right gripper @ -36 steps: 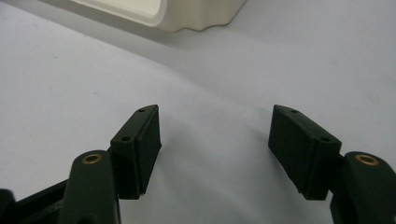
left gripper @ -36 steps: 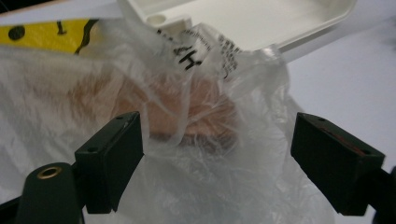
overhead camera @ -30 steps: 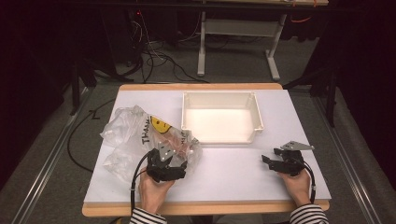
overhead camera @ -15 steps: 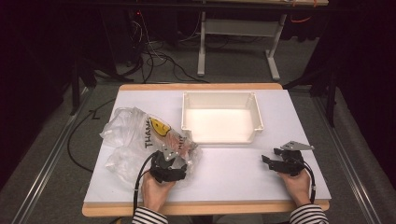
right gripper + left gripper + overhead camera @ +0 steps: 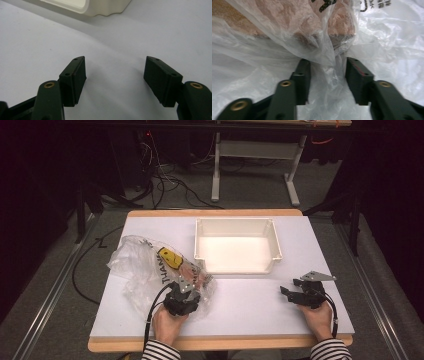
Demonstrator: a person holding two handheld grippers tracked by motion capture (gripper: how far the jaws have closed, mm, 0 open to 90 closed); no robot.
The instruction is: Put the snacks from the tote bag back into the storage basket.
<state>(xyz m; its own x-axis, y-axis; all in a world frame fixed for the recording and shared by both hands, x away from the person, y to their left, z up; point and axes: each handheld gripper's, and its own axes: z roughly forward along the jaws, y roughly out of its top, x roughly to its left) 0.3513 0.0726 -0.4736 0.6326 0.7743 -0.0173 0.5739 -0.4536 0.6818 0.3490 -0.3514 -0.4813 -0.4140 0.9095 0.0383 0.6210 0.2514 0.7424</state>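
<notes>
A crumpled clear plastic bag [image 5: 145,265] with a yellow smiley face and black lettering lies on the left of the white table [image 5: 250,310]. Something brown [image 5: 287,20] shows through the film. My left gripper [image 5: 194,284] is pushed into the bag's near right edge. In the left gripper view [image 5: 328,72] its jaws stand partly apart, with a loose fold of the bag [image 5: 387,37] between them. My right gripper [image 5: 289,286] rests open at the near right of the table, and nothing lies between its jaws [image 5: 115,67].
An empty white bin [image 5: 237,265] stands at the middle back of the table, its corner [image 5: 100,7] showing ahead of the right gripper. Cables and table legs are on the floor behind. The person's hands hold both grippers near the front edge.
My left gripper has edged slightly right and into the bag, and the film there has shifted a little. The right gripper has stayed still.
</notes>
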